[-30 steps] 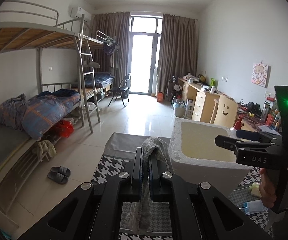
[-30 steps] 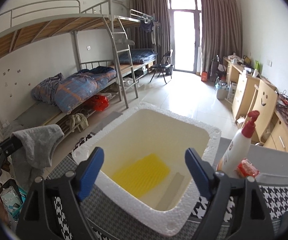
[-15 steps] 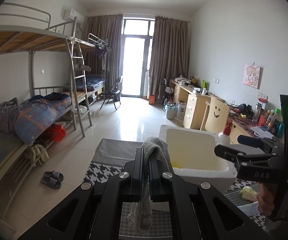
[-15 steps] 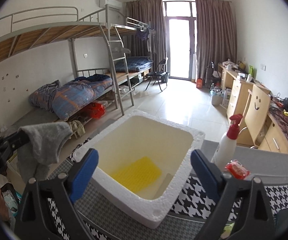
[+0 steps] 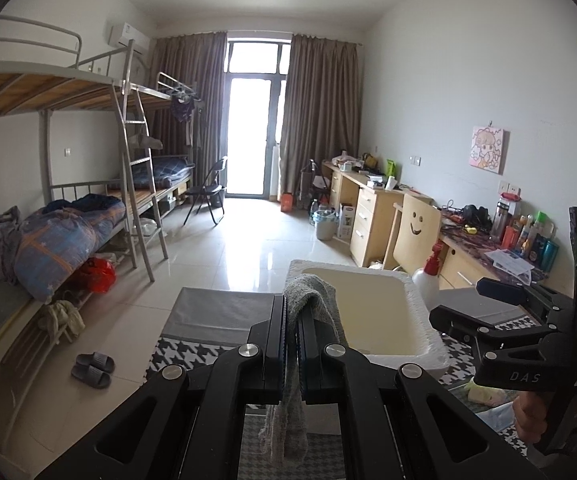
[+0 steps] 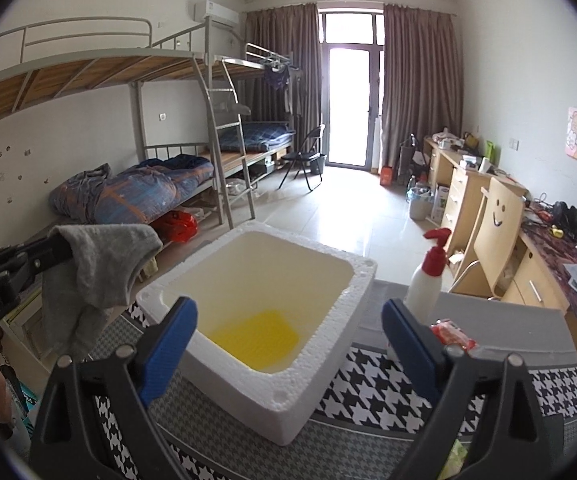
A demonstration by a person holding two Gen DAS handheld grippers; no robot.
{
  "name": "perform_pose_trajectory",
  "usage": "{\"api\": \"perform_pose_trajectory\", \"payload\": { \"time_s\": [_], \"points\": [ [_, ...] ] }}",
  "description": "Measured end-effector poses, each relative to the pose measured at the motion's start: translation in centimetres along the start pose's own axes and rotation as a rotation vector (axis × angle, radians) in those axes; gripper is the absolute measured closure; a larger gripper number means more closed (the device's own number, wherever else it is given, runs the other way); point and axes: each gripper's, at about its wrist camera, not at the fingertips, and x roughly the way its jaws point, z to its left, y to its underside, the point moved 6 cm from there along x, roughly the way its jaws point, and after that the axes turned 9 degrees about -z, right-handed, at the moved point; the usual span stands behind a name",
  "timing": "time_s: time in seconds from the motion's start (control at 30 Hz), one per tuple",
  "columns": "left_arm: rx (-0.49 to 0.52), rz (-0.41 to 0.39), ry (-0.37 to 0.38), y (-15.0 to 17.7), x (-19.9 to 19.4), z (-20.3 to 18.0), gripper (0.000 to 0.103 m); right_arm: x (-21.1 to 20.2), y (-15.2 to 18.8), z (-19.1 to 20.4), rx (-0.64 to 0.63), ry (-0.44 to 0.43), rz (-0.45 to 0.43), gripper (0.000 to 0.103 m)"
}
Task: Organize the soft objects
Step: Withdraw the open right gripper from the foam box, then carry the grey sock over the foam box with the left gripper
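Note:
My left gripper (image 5: 293, 312) is shut on a grey cloth (image 5: 294, 364), which hangs limp from between its jaws; the same cloth (image 6: 96, 276) shows at the left of the right wrist view, beside the box. A white foam box (image 6: 288, 392) stands on the houndstooth mat, its rim (image 5: 428, 320) just right of the cloth. A yellow item (image 6: 256, 334) lies on the box floor. My right gripper (image 6: 288, 336) is open above the box's near side, nothing between its blue pads (image 6: 168, 344).
A white spray bottle with a red top (image 6: 428, 276) and a red packet (image 6: 454, 334) sit right of the box. The houndstooth mat (image 6: 368, 392) covers the table. Bunk beds line the left wall, desks and a wooden chair (image 6: 496, 220) the right.
Both grippers have drawn back and a little up from the box, so it looks smaller and farther. The right jaws stand slightly wider. The left still holds the cloth.

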Motion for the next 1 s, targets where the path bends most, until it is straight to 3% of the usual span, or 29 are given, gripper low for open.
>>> {"api": "perform_pose_trajectory", "payload": {
  "time_s": [0.37,0.77,1.0],
  "points": [
    [0.012,0.005,0.043,-0.8,1.0,-1.7,0.098,-1.1,0.3,-1.7,0.016,0.038,-0.009,0.008],
    [0.037,0.053,0.117,-2.0,2.6,-4.1,0.098,-2.0,1.1,-3.2,0.027,0.057,-0.017,0.008],
    [0.043,0.089,0.124,-2.1,4.1,-4.6,0.098,-2.7,1.4,-3.9,0.035,0.06,-0.02,0.008]
  ]
}}
